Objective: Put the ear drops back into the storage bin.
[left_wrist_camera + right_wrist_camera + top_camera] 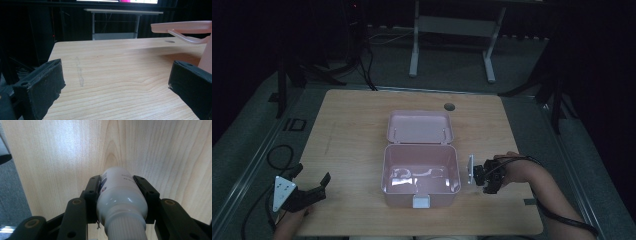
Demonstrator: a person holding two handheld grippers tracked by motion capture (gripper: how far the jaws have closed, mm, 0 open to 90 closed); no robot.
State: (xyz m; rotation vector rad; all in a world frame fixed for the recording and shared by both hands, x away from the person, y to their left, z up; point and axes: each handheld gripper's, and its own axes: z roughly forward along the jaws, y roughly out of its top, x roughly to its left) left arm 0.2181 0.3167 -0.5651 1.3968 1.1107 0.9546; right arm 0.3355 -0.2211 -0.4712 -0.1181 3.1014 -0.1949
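Observation:
A pink plastic box [421, 175] stands open at the table's middle, its lid [420, 127] folded back; the lid's edge [182, 27] juts in at the upper right of the left gripper view. My right gripper [490, 186] is just right of the box, above the wood, pointing down. In the right gripper view my right gripper [121, 188] is shut on a white bottle [120, 195] with a ribbed cap, its pads pressed on both sides. My left gripper [312, 181] rests at the front left corner, and in its own view the left gripper [116, 82] has its jaws open with nothing between them.
The wooden table [352, 125] has a round cable hole [449, 106] at the back. Its right edge and grey floor [10, 190] show in the right gripper view. A white desk frame [452, 30] stands beyond the table. Cables [277, 155] lie on the floor at the left.

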